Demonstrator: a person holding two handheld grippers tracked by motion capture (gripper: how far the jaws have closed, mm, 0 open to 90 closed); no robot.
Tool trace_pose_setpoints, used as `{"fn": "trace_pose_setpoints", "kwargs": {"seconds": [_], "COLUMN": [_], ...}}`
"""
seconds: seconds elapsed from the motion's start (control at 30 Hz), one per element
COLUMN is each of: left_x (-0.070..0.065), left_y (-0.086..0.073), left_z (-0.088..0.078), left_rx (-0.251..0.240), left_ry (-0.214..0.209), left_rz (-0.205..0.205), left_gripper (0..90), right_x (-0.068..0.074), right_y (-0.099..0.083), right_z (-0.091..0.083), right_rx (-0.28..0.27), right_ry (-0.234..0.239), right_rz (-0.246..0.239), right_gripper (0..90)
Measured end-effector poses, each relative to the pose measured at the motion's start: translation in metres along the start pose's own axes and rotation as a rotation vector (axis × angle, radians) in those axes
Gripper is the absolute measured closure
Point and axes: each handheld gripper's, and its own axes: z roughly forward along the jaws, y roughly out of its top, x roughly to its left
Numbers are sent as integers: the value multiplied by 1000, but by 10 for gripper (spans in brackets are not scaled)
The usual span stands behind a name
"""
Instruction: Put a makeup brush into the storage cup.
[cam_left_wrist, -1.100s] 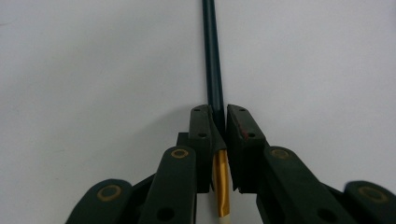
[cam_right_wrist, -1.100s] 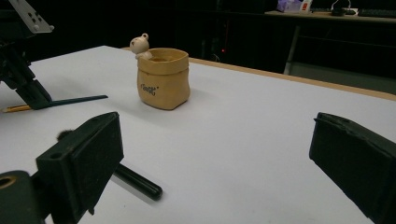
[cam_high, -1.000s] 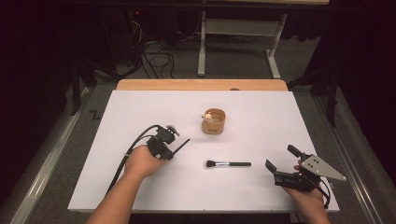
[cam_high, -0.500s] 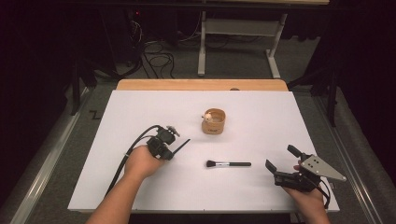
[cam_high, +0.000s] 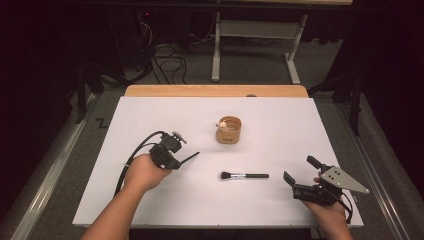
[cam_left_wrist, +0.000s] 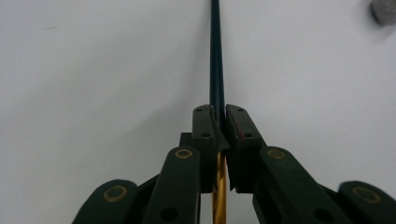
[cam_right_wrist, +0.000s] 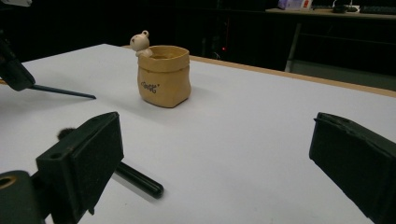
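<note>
A white tabletop (cam_high: 150, 205) sits in a dark room, with cables and a desk frame on the floor beyond its far edge. Near the middle stands a small tan pot (cam_high: 229, 131) with a little bear figure on its rim. The left hand-held gripper (cam_high: 181, 159), nearer the person than the pot and off to its left, is clamped on a thin dark pencil-like stick (cam_left_wrist: 216, 60) whose tip juts toward the pot, with a golden part showing behind the pads. A makeup brush (cam_high: 244, 175) lies flat just in front of the pot, on the person's side.

The step in hand looks like carrying the stick to the pot. To do it well, keep the clamp firm, lift the tip above the rim, then tilt the stick toward upright before lowering it, away from the bear.

The left hand holds its tool low and roughly level. The right hand-held gripper (cam_high: 300, 170), right of the pot and nearer the person, rests with its jaws wide apart, facing the brush and the pot.
</note>
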Motion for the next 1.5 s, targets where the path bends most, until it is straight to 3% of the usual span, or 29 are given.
{"fn": "trace_pose_setpoints", "kwargs": {"seconds": [0.13, 0.2, 0.3, 0.4, 0.67, 1.17, 1.5], "left_x": [-3, -4, -3, -3, -7, -43, -63], "left_y": [0, 0, -1, -2, -6, -17, -25], "left_z": [-5, -5, -7, -8, -18, -30, -31], "left_rx": [9, 8, -1, -19, -62, -126, -129], "left_ry": [-4, 22, 21, 12, -13, -96, -109], "left_rz": [18, 29, 26, 20, 57, 228, 331], "left_gripper": [831, 832, 833, 833, 832, 832, 832], "right_x": [0, 0, 0, 0, 1, 2, 4], "right_y": [0, 0, -1, -1, -2, -2, -2], "right_z": [0, 0, 0, 1, 1, 2, 3], "right_rx": [2, 1, 0, 4, 8, 14, 22], "right_ry": [0, 1, -1, -1, 0, 3, 7], "right_rz": [1, 1, 3, 5, 0, 0, -5], "right_gripper": [37, 37, 37, 38, 39, 41, 43]}}
